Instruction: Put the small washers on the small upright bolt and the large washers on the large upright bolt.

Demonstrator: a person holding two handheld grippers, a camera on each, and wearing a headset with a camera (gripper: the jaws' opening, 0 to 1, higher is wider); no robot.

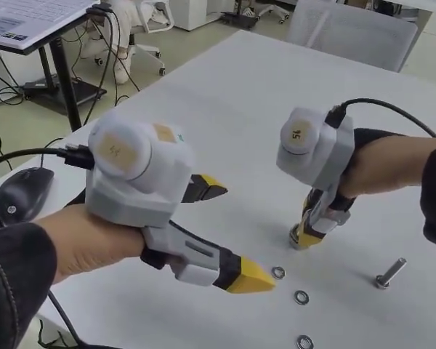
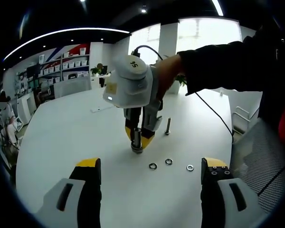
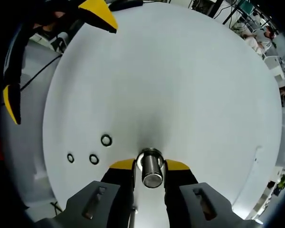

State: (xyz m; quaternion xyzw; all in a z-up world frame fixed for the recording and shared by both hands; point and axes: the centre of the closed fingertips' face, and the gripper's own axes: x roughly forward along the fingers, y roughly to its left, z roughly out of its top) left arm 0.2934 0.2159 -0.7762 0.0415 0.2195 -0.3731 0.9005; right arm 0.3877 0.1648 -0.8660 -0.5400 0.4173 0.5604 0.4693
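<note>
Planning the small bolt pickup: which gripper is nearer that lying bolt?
Right. The right gripper, shut on the large bolt, is next to the small bolt; the open left gripper sits farther off, past the washers.

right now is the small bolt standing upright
No, the small bolt lies on its side on the table.

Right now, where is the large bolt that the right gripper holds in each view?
Head view: large bolt lower right of centre, in the right gripper's tips.
Left gripper view: centre, upright under the right gripper.
Right gripper view: bottom centre, between the jaws.
Shared landmark: the three washers beside it.
</note>
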